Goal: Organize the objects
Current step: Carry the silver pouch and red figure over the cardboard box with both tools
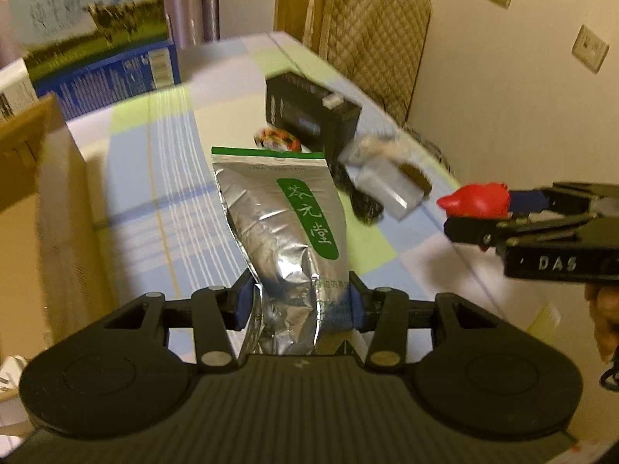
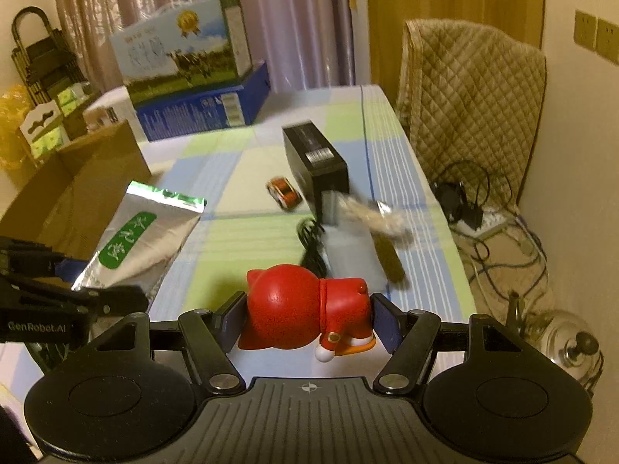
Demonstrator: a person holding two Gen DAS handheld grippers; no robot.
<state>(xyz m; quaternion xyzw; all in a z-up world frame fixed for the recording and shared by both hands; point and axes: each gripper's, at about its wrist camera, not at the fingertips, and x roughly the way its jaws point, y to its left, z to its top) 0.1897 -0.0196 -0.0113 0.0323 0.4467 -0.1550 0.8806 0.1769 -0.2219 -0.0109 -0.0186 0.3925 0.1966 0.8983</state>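
Observation:
My left gripper [image 1: 300, 301] is shut on the bottom of a silver foil pouch [image 1: 286, 224] with a green label, held above the checked tablecloth. The pouch also shows in the right wrist view [image 2: 147, 239], at the left. My right gripper [image 2: 309, 319] is shut on a red toy figure [image 2: 305, 313], held above the table. The toy [image 1: 476, 199] and the right gripper [image 1: 514, 212] show at the right of the left wrist view. A small orange toy car [image 2: 284, 193], a black box [image 2: 315, 162], a clear packet with a brush [image 2: 363, 239] and a black cable [image 2: 311, 247] lie on the table.
An open cardboard box [image 2: 77, 193] stands at the table's left edge. A blue and green milk carton [image 2: 185, 65] sits on a blue box at the far left. A quilted chair [image 2: 472, 100] stands beyond the table. Cables and a kettle [image 2: 568, 336] lie on the floor at right.

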